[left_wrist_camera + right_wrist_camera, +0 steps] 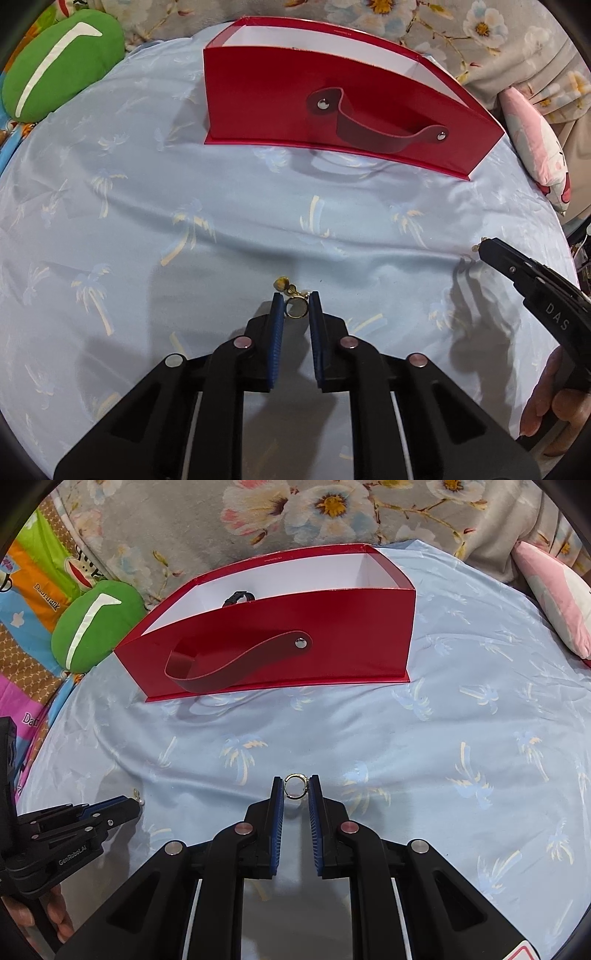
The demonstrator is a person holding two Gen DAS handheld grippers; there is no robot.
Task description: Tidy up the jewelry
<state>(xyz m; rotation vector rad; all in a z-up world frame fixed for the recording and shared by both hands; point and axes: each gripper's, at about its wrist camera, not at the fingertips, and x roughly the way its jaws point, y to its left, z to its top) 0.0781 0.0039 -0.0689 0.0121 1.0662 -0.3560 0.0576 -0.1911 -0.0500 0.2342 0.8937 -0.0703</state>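
Left wrist view: the left gripper [296, 303] has its blue fingers [277, 317] drawn close around a gold earring [294, 306], whose hoop sits between the pads at their tips with a small charm poking out ahead; whether both pads press it I cannot tell. It lies low over the bed [184, 229], a pale blue sheet with palm trees. Ahead stands a red box [280, 107] with a strap handle, nothing between it and the fingers. A green pillow [62, 62] lies far left, a pink one [535, 140] far right. The right gripper [517, 266] enters from the right.

Right wrist view: the right gripper [296, 784] has its fingers [277, 801] narrowed on a gold ring [294, 785], hoop touching both pads, just above the sheet. The box [295, 650] stands beyond, a black band [238, 597] inside. The left gripper [125, 808] is at lower left, a pearl bit at its tip.
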